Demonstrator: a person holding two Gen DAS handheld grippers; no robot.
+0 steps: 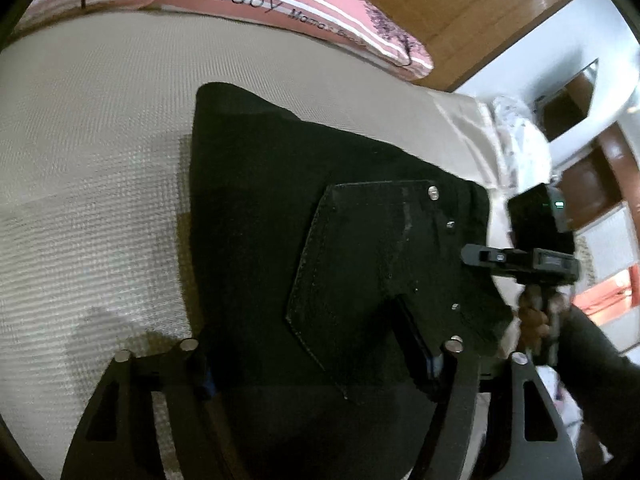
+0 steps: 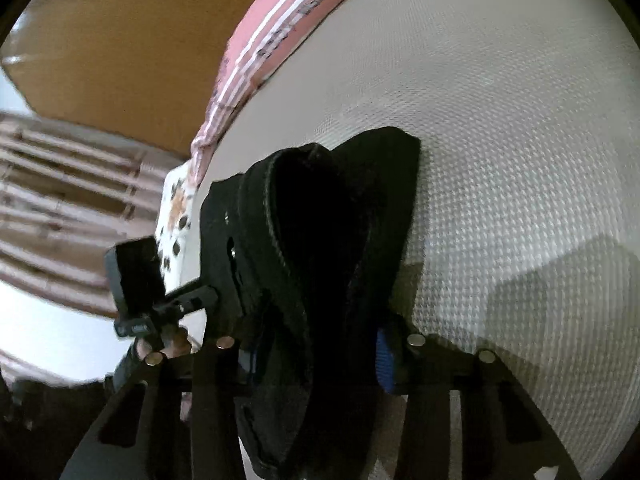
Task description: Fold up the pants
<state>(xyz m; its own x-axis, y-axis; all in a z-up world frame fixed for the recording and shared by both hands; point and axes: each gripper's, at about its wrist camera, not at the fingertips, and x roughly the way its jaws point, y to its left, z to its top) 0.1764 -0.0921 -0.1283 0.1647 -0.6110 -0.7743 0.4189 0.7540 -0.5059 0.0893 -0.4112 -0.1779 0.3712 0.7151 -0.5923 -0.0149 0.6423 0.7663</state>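
Note:
Folded black pants (image 1: 280, 220) lie on a beige textured bedspread (image 1: 100, 160), back pocket (image 1: 360, 260) up. My left gripper (image 1: 316, 368) is open at the near edge, and the flat cloth fills the gap between its fingers. In the right wrist view a raised bunch of the pants (image 2: 320, 208), waistband showing, runs between the fingers of my right gripper (image 2: 316, 360), which is shut on it. From the left wrist view the right gripper (image 1: 476, 256) sits at the pants' right edge. The left gripper (image 2: 208, 296) touches their left edge in the right wrist view.
A pink striped pillow (image 1: 280, 4) lies along the far side of the bed, below a wooden headboard (image 1: 460, 8). A white spotted cloth (image 1: 516, 140) sits at the bed's corner. A person's hand (image 1: 532, 320) holds the right gripper's handle. Bare bedspread (image 2: 500, 140) stretches beside the pants.

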